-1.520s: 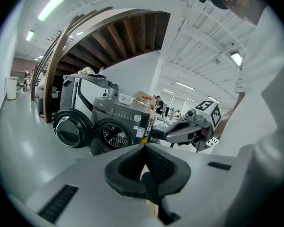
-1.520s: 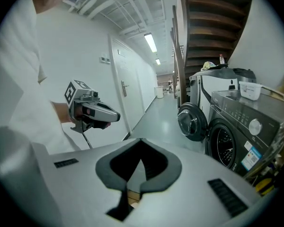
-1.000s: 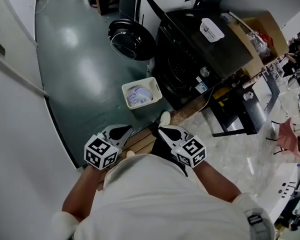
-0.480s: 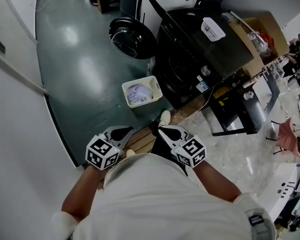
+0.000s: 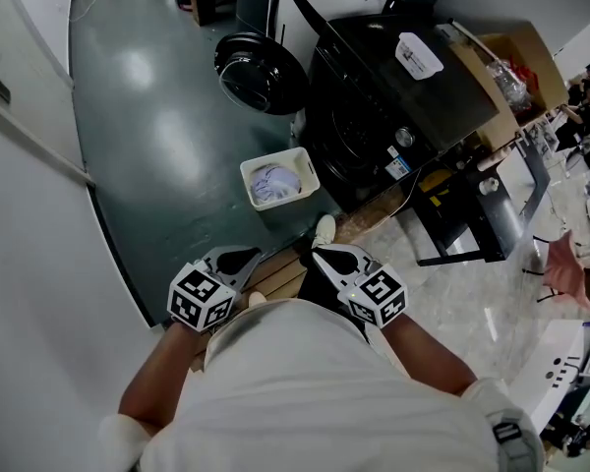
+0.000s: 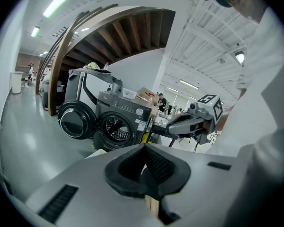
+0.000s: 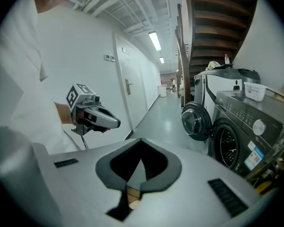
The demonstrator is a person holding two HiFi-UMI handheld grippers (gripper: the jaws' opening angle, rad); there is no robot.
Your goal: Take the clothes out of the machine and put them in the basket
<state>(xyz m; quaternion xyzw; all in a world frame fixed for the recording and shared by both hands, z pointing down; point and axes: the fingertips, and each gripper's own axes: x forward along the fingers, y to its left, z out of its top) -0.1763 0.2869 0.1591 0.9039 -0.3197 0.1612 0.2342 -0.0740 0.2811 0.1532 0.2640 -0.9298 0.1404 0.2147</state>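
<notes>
Since the left gripper and right gripper are both pinched closed on nothing and held near the person's body, well apart from the machine, the step in hand is probably a drum check. The door stands open, and the drum is dark — can't tell if it's empty. Clothes lie in the basket just beside the machine's front. To do it well: step close, spread the jaws before reaching in, pinch fabric only. Stickers on the machine front are too small to read — no brand legible.
</notes>
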